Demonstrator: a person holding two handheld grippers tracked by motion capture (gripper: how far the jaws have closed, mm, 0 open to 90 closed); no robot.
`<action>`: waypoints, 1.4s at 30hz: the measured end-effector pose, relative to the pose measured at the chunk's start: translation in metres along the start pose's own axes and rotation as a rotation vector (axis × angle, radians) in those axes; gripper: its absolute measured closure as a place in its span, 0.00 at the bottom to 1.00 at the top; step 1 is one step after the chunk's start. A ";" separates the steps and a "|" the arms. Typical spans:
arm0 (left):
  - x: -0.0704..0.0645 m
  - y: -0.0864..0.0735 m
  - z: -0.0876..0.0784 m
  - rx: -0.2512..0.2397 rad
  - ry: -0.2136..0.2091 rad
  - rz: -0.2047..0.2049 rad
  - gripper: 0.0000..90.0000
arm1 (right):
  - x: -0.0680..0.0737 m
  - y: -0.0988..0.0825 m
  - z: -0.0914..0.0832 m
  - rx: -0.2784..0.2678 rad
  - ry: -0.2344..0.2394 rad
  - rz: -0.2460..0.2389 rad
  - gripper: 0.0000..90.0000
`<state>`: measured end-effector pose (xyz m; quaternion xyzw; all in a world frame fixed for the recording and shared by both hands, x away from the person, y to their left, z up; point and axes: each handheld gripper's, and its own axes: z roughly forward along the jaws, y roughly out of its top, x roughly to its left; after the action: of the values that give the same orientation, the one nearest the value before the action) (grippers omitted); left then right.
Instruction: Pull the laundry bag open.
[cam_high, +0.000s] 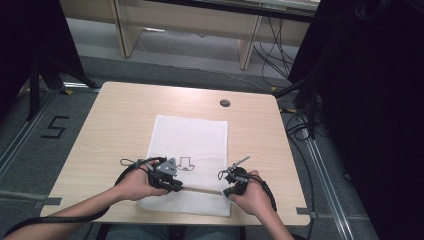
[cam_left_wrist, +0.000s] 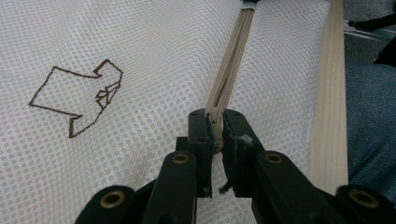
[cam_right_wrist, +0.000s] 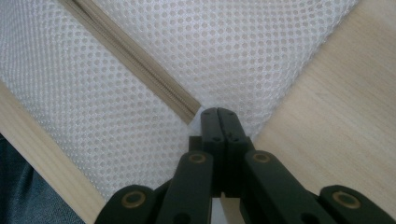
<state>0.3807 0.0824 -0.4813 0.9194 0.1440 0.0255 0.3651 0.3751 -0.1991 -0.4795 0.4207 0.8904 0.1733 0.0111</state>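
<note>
A white mesh bag (cam_high: 192, 135) lies flat on the wooden table (cam_high: 125, 110), with a beige zipper (cam_high: 202, 190) running along its near edge. My left gripper (cam_high: 180, 187) is shut on the zipper's left end; in the left gripper view the beige pull sits pinched between the jaws (cam_left_wrist: 215, 116) and the zipper (cam_left_wrist: 231, 65) stretches away over the mesh (cam_left_wrist: 140, 46). My right gripper (cam_high: 226, 191) is shut at the zipper's right end. In the right gripper view its jaws (cam_right_wrist: 218, 114) meet on the bag's corner, just beside the zipper's tip (cam_right_wrist: 187, 109).
A brown outline drawing (cam_high: 186, 163) marks the bag near my left gripper (cam_left_wrist: 77, 100). A round cable hole (cam_high: 225, 103) sits at the table's far side. The table's near edge (cam_left_wrist: 329, 93) runs close behind both hands. Cables and stands surround the table.
</note>
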 end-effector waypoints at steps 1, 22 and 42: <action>0.000 0.000 0.000 -0.007 -0.001 -0.011 0.91 | 0.000 0.000 0.000 0.000 0.001 0.001 1.00; 0.008 -0.016 -0.016 0.003 0.033 -0.021 0.91 | 0.000 0.001 0.000 -0.009 -0.011 -0.023 1.00; 0.010 -0.024 -0.019 0.010 0.043 -0.037 0.91 | 0.001 0.000 0.000 -0.007 -0.010 -0.008 1.00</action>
<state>0.3815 0.1146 -0.4837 0.9176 0.1688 0.0380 0.3579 0.3746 -0.1987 -0.4793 0.4178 0.8915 0.1742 0.0180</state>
